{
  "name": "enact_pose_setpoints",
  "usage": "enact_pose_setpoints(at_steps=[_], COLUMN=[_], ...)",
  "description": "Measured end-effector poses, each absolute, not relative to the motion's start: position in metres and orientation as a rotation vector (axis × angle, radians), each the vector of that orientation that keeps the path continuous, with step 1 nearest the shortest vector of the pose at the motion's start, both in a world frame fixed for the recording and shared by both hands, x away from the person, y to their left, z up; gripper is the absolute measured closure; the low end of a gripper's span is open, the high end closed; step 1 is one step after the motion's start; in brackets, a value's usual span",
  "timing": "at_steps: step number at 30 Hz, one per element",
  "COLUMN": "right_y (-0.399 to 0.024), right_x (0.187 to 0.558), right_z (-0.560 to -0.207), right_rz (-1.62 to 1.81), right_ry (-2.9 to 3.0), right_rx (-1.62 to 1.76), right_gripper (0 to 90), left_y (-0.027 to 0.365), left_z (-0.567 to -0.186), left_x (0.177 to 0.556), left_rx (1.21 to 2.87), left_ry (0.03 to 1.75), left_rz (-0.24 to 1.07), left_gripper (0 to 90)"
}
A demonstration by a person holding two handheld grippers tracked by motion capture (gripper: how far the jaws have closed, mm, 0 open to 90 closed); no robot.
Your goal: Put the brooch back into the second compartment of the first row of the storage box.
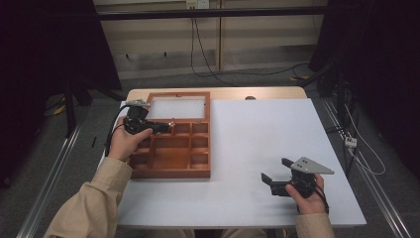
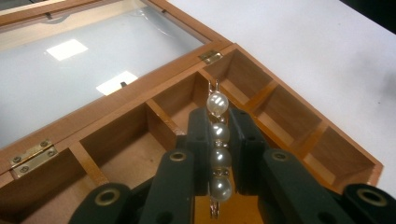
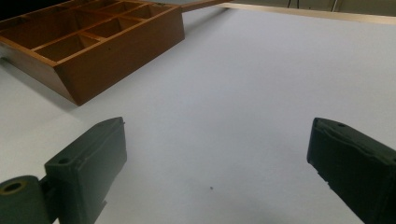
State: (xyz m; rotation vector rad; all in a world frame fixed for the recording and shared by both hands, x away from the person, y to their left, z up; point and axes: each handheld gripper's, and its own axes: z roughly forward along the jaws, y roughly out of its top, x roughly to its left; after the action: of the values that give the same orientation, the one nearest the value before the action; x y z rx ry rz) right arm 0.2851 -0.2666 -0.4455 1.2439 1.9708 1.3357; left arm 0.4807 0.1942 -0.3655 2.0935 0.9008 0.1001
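So there's a white table [image 1: 257,144] with a wooden compartment box [image 1: 173,171] sitting on its left part, lid [image 1: 177,108] flipped open and lying flat at the far side. The lid has a clear pane, and in the left gripper view you can see two brass hinges joining it to the box. Inside, the box is split into a bunch of small compartments along the back and right side, plus a bigger one near the front.

The left gripper [image 1: 166,127] hovers over the back row of compartments, held in the person's left hand [image 1: 126,144]. Its jaws are pressed together on a pearl pin [image 2: 218,154], a row of four pearly beads on a thin metal wire, sticking out past the jaw tips above the box. Can't tell exactly which compartment it's over.

The right gripper [image 1: 276,171] is well apart from all that, over bare table at the near right, in the person's right hand [image 1: 309,198]. Its jaws are spread wide with nothing between them.
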Motion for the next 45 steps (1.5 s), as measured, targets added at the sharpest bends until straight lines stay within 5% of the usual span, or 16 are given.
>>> enact_pose_setpoints(at_steps=[45], right_y=[-0.269], right_x=[0.284], right_z=[-0.445], right_rz=[1.345], right_ry=[1.966], right_rx=[1.246], right_gripper=[4.5], left_y=[0.201], left_z=[-0.398], left_x=[0.506], left_rx=[2.102], left_ry=[1.043], left_rz=[0.174], left_gripper=[79.7])
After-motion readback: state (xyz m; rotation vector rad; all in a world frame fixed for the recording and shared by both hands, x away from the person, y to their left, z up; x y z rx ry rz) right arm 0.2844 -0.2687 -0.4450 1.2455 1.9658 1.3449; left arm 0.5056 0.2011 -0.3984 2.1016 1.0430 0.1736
